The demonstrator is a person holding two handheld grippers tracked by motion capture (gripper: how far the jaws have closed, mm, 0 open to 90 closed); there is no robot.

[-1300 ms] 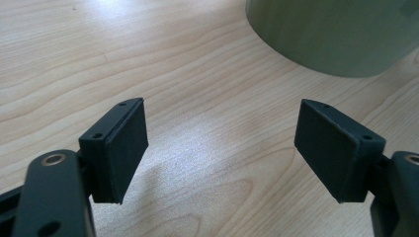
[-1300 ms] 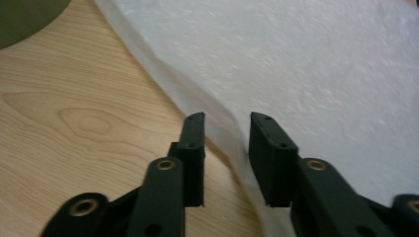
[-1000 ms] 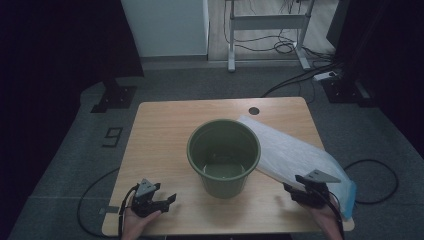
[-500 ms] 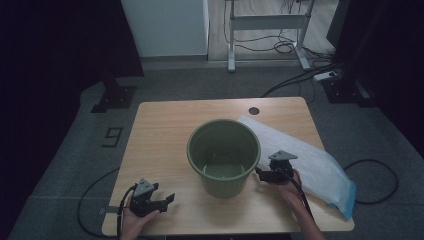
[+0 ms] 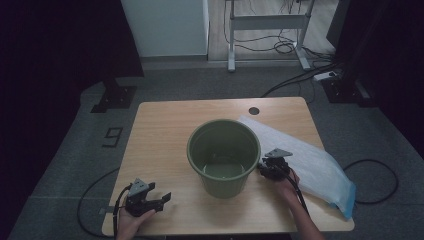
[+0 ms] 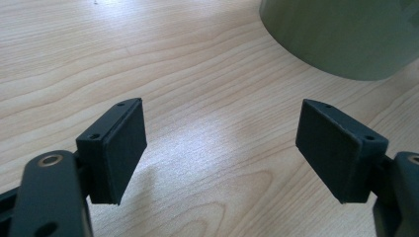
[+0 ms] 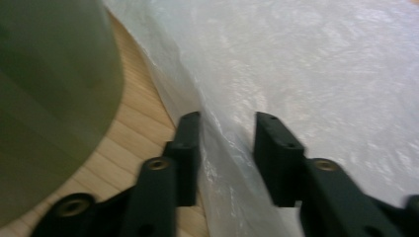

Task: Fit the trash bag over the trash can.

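Observation:
A green bucket (image 5: 224, 155) stands upright and empty in the middle of the wooden table (image 5: 165, 125). A clear plastic bag (image 5: 310, 160) lies flat to its right, running toward the front right corner. My right gripper (image 5: 267, 170) sits low beside the bucket's right wall, at the bag's near edge. In the right gripper view its jaws (image 7: 227, 123) have just been closing and straddle a raised fold of the bag (image 7: 321, 74), with a gap still between the pads; the bucket (image 7: 49, 98) is close on the left. My left gripper (image 5: 157, 200) rests open on bare wood at the front left.
A small dark round hole (image 5: 254, 110) marks the table's far right. The bag's front end has a blue edge (image 5: 350, 200) near the table corner. Cables trail off both front sides. In the left gripper view the bucket's base (image 6: 341, 34) is ahead to the right.
My right gripper moved left from the table's front right corner to the bucket's right side, onto the bag's edge, and its jaws narrowed. The left gripper stayed still.

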